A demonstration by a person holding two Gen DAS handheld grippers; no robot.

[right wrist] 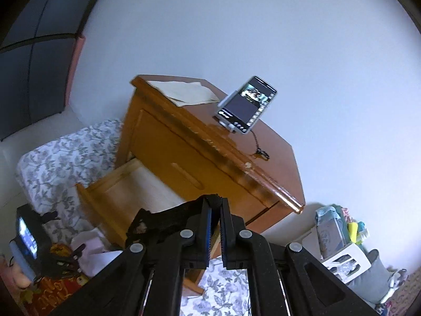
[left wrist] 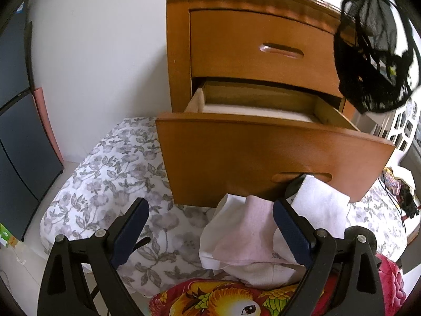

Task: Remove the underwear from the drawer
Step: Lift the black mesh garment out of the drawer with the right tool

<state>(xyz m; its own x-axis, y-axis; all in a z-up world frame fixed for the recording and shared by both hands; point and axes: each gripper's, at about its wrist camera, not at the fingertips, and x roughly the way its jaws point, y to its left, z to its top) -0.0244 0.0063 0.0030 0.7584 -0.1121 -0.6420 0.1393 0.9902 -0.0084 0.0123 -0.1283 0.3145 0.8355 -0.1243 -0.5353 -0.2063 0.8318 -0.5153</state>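
Scanning from the left of the left wrist view: a dark cabinet (left wrist: 18, 121) at the edge, then a floral quilt (left wrist: 110, 173) on the floor, then the left gripper (left wrist: 210, 221) with its jaws standing wide apart and nothing between them; a pale pink-and-white folded cloth (left wrist: 252, 231) lies just beyond its right finger, not gripped. Centre: wooden nightstand (left wrist: 236, 26), upper drawer shut, lower drawer (left wrist: 263, 158) pulled well out. Its visible floor shows only a pale liner; no garment seen inside. Far right: black underwear (left wrist: 373, 52), sheer mesh, hangs in the air above and to the right of the open drawer, clear of it. In the right wrist view the right gripper (right wrist: 215, 210) has its jaws pressed together on black fabric, which bunches to the left of the fingers. A phone (right wrist: 246, 105) on a stand sits on the nightstand top. Judgement: extraction is essentially done, since the garment is out and lifted; what is left, if anything, is setting it down somewhere and perhaps closing the drawer. Not resolvable: the back and front corners of the drawer are hidden by its front panel and by the upper drawer, so other items could remain. The garment's upper edge is cut by the frame, and where the pads bite it is obscured by the fingers themselves.
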